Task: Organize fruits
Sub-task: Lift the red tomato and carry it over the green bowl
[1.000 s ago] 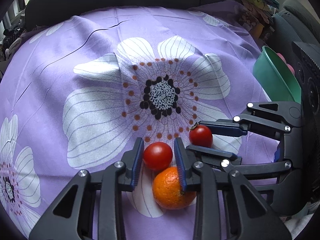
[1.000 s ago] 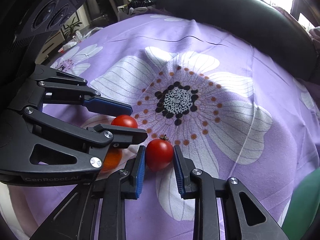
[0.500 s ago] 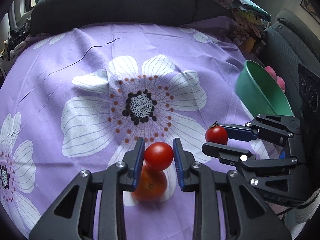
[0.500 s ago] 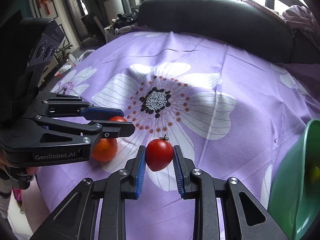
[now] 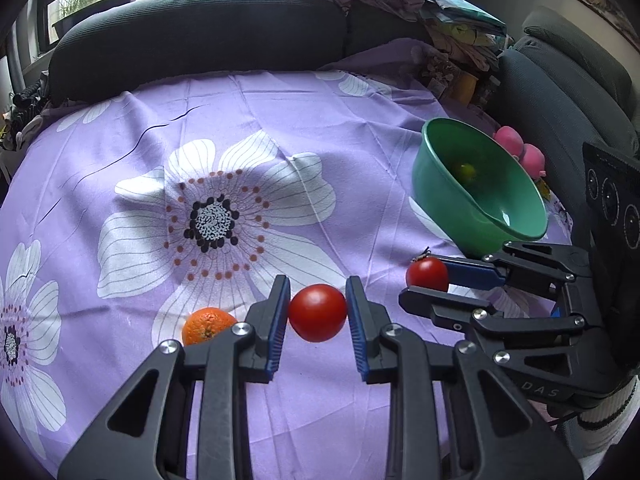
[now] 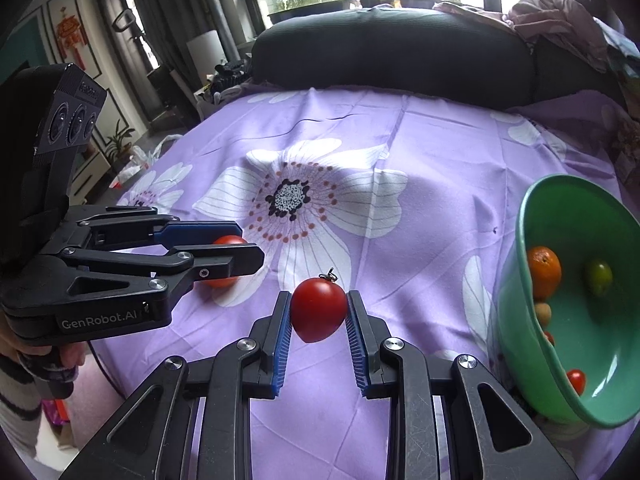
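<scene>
- The smooth tomato (image 5: 317, 313) sits low at centre of the left wrist view, clamped between the left gripper (image 5: 318, 314) pads.
- The stemmed tomato (image 6: 319, 310) is pinched likewise by the right gripper (image 6: 318, 316).
- An orange (image 5: 208, 325) lies on the purple cloth (image 5: 280, 120), lower left.
- The green bowl (image 6: 520, 280), at right, holds fruit.

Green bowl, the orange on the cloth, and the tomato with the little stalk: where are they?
green bowl (image 5: 436, 168): left wrist view, on its left outer wall.
orange on the cloth (image 5: 206, 322): left wrist view, on its peel.
tomato with the stalk (image 6: 318, 314): right wrist view, on its red middle.
</scene>
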Demonstrator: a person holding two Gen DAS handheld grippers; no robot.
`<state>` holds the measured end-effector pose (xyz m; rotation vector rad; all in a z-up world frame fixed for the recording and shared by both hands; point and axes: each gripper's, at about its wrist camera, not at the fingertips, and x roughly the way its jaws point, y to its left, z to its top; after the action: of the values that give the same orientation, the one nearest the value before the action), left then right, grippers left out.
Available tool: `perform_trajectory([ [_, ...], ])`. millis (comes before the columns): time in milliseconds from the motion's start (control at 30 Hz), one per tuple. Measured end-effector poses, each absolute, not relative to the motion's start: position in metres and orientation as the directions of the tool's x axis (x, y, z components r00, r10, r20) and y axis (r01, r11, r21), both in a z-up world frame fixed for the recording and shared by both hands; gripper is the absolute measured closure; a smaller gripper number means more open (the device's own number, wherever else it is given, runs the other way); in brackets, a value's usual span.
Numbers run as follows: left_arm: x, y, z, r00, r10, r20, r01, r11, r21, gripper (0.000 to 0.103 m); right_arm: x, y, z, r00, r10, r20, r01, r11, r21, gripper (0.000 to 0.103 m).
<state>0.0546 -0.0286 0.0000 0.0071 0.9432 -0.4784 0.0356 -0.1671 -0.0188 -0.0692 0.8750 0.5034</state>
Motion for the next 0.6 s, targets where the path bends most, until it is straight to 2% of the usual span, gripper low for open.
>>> perform_trajectory([
  [600, 0.031, -0.073, 0.023, 0.517, -0.400, -0.757, 0.459, 0.876, -0.150, 0.075, 0.005, -0.214, 0.005, 0.619, 0.382, -0.687, -0.383, 0.910, 0.160, 0.074],
])
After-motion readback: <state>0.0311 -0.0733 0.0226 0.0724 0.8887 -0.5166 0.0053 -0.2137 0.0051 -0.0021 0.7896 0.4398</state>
